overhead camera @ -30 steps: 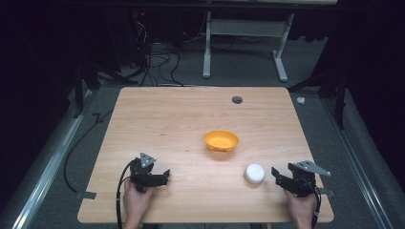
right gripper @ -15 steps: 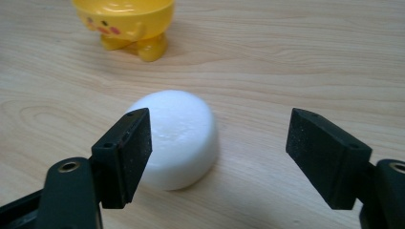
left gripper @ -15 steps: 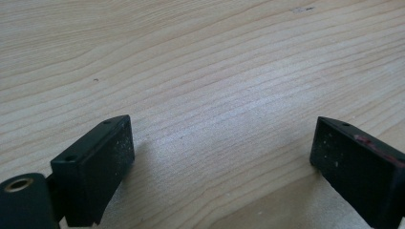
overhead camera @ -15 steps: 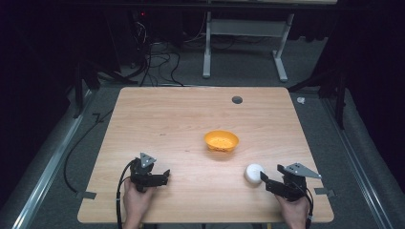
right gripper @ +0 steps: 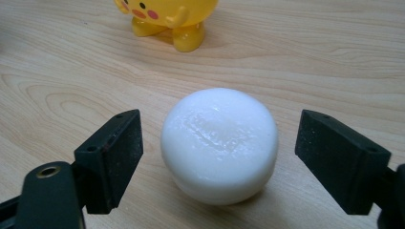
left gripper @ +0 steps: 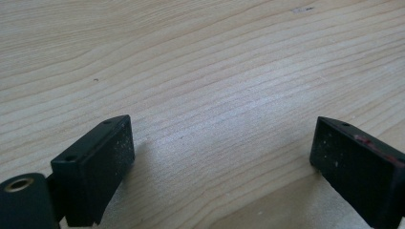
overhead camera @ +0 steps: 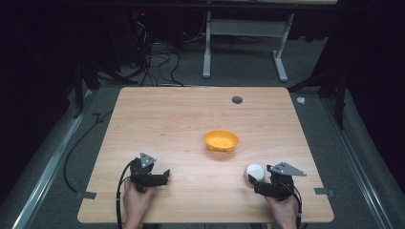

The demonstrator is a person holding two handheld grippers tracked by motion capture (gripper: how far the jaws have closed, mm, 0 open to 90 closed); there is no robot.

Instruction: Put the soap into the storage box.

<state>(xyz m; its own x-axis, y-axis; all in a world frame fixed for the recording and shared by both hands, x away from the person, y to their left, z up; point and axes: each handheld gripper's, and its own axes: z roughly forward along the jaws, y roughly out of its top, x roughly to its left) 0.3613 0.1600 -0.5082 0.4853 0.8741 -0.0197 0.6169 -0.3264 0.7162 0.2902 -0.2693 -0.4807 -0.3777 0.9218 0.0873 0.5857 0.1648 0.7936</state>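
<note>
A white, rounded puck-like lump (overhead camera: pixel 254 171) (right gripper: pixel 219 143) lies on the wooden table (overhead camera: pixel 181 114) near its front right. My right gripper (overhead camera: pixel 253 184) (right gripper: pixel 218 153) is level with it and open. Its jaws have just been opening and stand on either side of the lump with a gap on each side. Beyond the lump stands an orange-yellow bowl (overhead camera: pixel 221 140) (right gripper: pixel 169 19) with small feet and a cartoon face. My left gripper (overhead camera: pixel 164 177) (left gripper: pixel 219 157) rests low over bare wood at the front left, open, with nothing between its jaws.
A dark round hole (overhead camera: pixel 237 99) sits in the tabletop near the far edge. Bits of grey tape (overhead camera: pixel 86 194) (overhead camera: pixel 321 192) mark the front corners. Behind the table are a white metal frame (overhead camera: pixel 246 28) and loose cables on the dark floor.
My right gripper has slid left toward the white lump and its jaws have spread wide around it. The left gripper, the bowl and the lump have stayed in place.
</note>
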